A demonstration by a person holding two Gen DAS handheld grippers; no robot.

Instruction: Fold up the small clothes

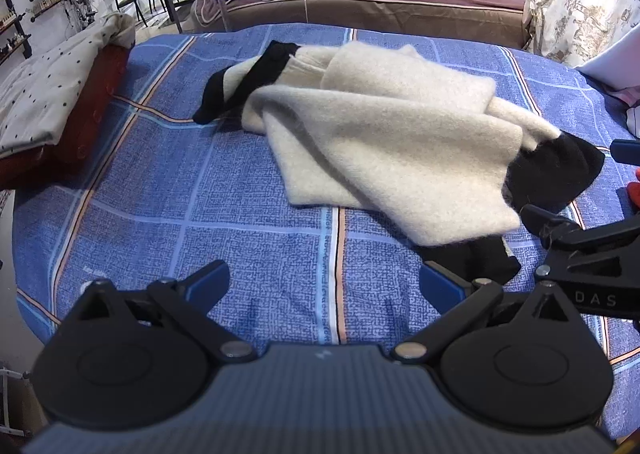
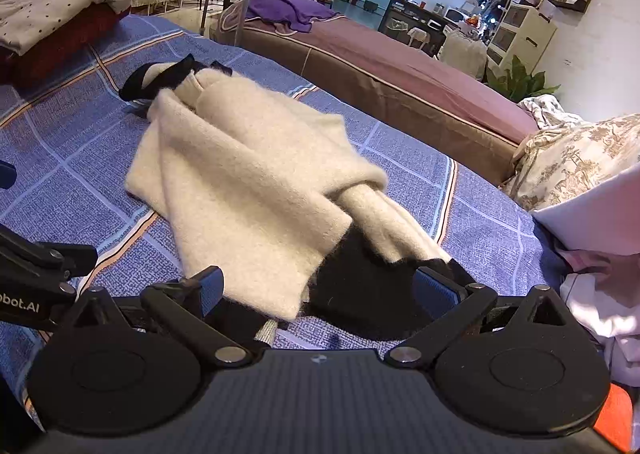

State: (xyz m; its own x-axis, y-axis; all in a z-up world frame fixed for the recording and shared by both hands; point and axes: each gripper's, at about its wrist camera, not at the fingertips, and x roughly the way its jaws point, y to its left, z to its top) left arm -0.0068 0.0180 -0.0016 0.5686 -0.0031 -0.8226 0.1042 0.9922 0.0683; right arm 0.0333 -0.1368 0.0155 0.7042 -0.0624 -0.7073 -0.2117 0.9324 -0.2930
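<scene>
The sweater, cream and fuzzy with black cuffs and hem, lies bunched in loose folds on the blue checked bed, between the two tools and a little toward the right. It looks soft, thick and light: it should drape and slump rather than hold a crease, and the fluffy knit should catch well on the pads. The better holds are probably the firmer black edges, such as the near cuff, or a corner of the cream body. The left tongs hover low over bare sheet, jaws wide apart and empty. The right tongs point down at the near cuff, jaws spread wide to either side of it, not closed on anything.
</scene>
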